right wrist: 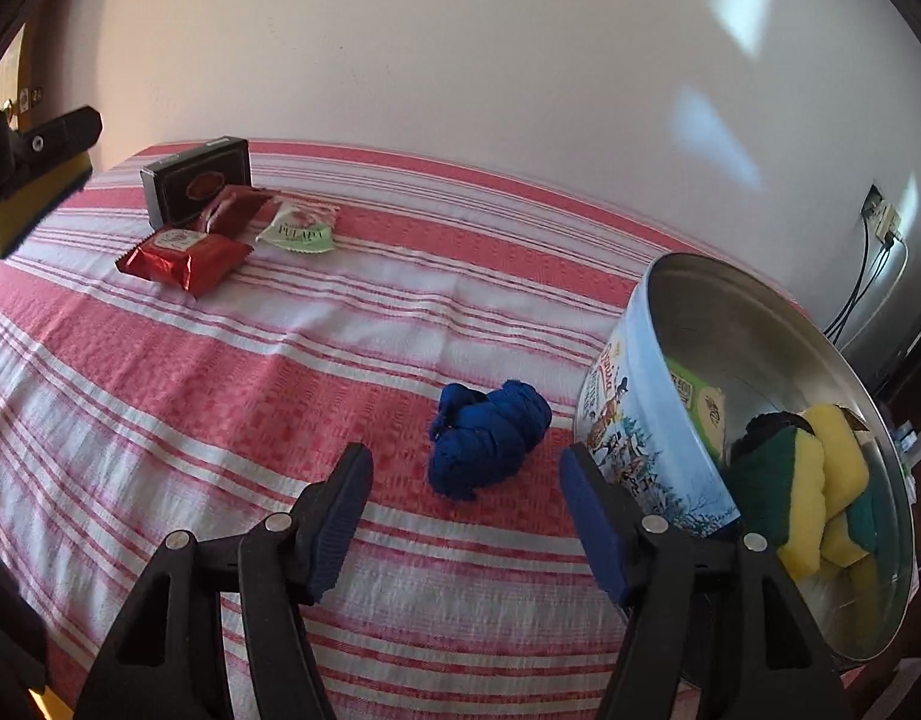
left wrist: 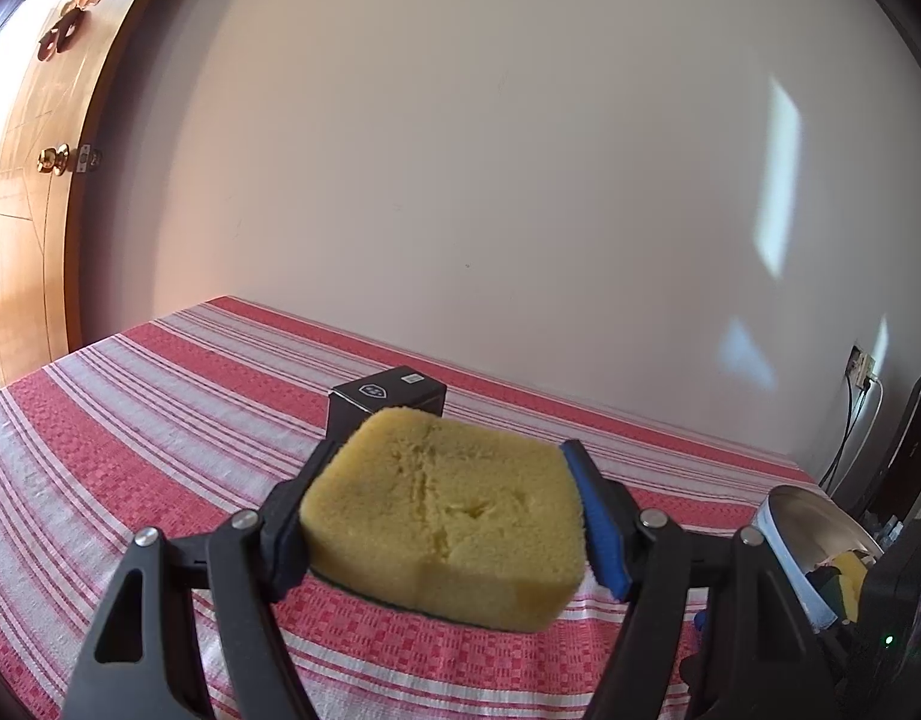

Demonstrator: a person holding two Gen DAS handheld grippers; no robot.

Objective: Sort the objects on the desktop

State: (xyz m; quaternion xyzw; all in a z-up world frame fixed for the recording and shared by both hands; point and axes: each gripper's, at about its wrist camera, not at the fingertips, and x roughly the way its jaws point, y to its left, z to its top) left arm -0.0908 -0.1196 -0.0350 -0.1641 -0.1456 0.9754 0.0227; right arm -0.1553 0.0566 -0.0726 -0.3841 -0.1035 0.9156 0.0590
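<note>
My left gripper [left wrist: 454,447] is shut on a yellow sponge [left wrist: 442,516] with a dark underside, held above the striped cloth. The right wrist view catches that gripper [right wrist: 40,180] with its sponge at the far left. My right gripper [right wrist: 466,453] is open and angled down at the table, with nothing pressed between its pads. Just beyond its fingertips a bundled blue cloth [right wrist: 490,438] lies on the table. Right of the cloth stands a round printed tin [right wrist: 640,420], tilted in this view, with several yellow-and-green sponges [right wrist: 820,480] inside.
A red-and-white striped tablecloth [right wrist: 220,390] covers the table. At the far left lie a dark box [right wrist: 196,180], two red snack packets [right wrist: 184,258] and a green-white packet [right wrist: 298,231]. A black box [left wrist: 388,396] stands behind the held sponge. The wall runs along the table's far edge.
</note>
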